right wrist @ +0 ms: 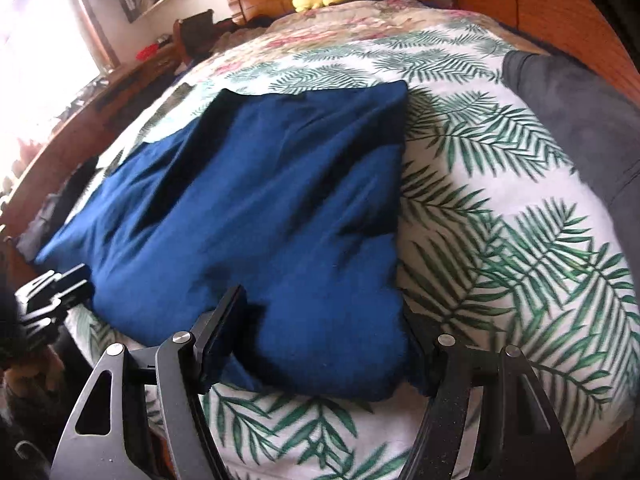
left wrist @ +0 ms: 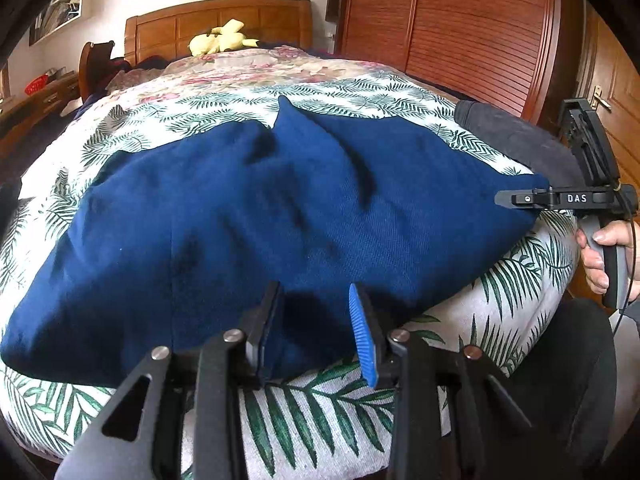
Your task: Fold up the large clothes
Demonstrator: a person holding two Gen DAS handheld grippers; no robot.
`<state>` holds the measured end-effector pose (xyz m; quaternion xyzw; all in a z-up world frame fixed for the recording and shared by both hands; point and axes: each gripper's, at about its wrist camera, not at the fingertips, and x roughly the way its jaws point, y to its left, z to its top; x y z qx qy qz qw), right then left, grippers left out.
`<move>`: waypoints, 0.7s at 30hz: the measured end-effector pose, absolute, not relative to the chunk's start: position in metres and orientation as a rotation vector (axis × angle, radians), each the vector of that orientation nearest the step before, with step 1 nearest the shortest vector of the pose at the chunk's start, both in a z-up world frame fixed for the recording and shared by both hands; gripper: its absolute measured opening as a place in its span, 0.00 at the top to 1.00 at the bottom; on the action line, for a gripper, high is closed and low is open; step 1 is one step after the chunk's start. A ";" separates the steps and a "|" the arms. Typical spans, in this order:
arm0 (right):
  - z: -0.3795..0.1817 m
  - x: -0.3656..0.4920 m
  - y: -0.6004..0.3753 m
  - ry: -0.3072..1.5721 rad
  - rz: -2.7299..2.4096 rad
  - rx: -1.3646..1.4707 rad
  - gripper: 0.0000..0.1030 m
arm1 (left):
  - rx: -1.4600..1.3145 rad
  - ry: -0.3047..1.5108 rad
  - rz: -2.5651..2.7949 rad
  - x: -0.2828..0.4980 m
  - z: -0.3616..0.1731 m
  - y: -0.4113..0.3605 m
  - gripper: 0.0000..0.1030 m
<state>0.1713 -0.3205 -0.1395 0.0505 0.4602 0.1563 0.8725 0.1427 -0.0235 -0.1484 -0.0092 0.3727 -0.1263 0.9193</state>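
Note:
A large navy blue garment (left wrist: 248,216) lies partly folded on the palm-print bedspread (left wrist: 320,412); it also shows in the right wrist view (right wrist: 260,208). My left gripper (left wrist: 314,300) is open, its fingers standing over the garment's near edge. My right gripper (right wrist: 320,320) is open wide, its fingers straddling the garment's near right corner; the right finger is partly hidden by cloth. In the left wrist view the right gripper (left wrist: 504,199) sits at the garment's right corner, held by a hand.
A dark grey garment (right wrist: 580,128) lies at the bed's right side. A yellow plush toy (left wrist: 220,40) sits by the wooden headboard (left wrist: 220,20). A wooden wardrobe (left wrist: 460,20) stands to the right and a dresser (right wrist: 120,92) to the left.

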 end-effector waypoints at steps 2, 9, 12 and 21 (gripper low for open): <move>-0.140 0.173 -0.318 0.960 0.343 0.124 0.39 | -0.024 0.764 -0.258 0.141 -0.146 -0.022 0.68; -0.109 0.169 -0.313 0.809 0.387 0.164 0.78 | -0.032 0.719 -0.232 0.126 -0.125 -0.005 0.68; -0.084 0.169 -0.294 0.737 0.419 0.160 0.80 | -0.044 0.681 -0.213 0.112 -0.110 0.012 0.68; -0.022 0.180 -0.172 0.613 0.607 0.073 0.83 | -0.093 0.620 -0.112 0.075 -0.087 0.082 0.68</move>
